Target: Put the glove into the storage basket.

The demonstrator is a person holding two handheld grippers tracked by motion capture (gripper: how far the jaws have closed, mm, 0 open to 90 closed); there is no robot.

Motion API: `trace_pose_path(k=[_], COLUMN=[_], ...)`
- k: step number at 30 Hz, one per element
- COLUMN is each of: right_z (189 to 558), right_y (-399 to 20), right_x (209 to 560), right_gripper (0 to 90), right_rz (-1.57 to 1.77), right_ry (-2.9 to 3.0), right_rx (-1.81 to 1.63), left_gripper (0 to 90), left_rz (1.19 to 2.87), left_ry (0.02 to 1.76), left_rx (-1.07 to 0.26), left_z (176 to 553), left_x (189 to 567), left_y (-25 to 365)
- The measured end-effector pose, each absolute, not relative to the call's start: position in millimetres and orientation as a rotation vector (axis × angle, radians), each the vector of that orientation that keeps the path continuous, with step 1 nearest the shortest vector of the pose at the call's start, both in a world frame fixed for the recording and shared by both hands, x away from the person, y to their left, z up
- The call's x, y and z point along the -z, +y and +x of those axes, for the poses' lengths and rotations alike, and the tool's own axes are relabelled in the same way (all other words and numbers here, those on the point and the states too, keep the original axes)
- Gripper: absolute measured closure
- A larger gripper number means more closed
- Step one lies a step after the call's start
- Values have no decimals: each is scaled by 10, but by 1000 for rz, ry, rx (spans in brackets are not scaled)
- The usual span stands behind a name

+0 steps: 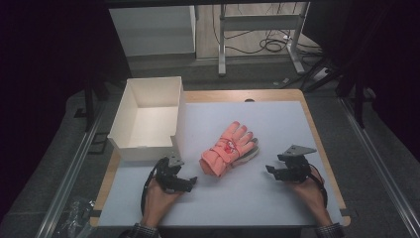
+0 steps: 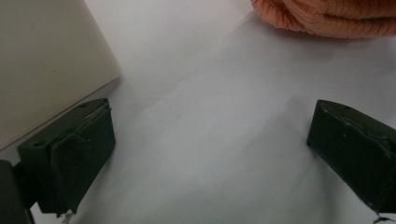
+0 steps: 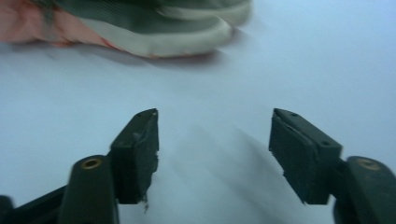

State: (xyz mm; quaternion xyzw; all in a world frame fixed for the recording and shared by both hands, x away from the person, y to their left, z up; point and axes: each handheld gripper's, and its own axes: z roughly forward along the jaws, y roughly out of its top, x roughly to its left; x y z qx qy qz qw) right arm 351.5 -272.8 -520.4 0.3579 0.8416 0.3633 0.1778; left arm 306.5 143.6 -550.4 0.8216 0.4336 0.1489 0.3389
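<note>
Two stacked gloves [image 1: 229, 148], salmon-pink knit with grey-and-cream palms, lie flat ahead of both sets of jaws; left gripper [image 1: 184, 182] and right gripper [image 1: 272, 171] stand spread, empty.

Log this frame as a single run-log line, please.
gloves: stacked on white mat, untouched | box: open, beside them | left gripper: open, nothing between jaws | right gripper: open, nothing between jaws
</note>
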Motion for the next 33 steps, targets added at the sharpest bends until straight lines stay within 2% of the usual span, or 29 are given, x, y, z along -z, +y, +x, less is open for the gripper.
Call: trace_pose_path(k=[6,13,24,33], right_z=[3549,3577,3578,3577], right_y=[-2873,-2890,-2890,-2891], right_x=[5274,5292,5298,5299], right_gripper=[237,190,171,171], right_rz=[1064,1102,1108,1108], right_ry=[2332,2327,2319,2318], right_rx=[-961,-961,-954,-954], left_gripper=[21,26,11,0], left_rz=[2156,2169,2118,2123], left_ry=[1138,1103,1023,955], left_rx=[-378,-326,-224,-207], left_z=[3075,3072,3108,3191], left_x=[5480,5369,5092,4813], left_y=[1434,1415,1321,1165])
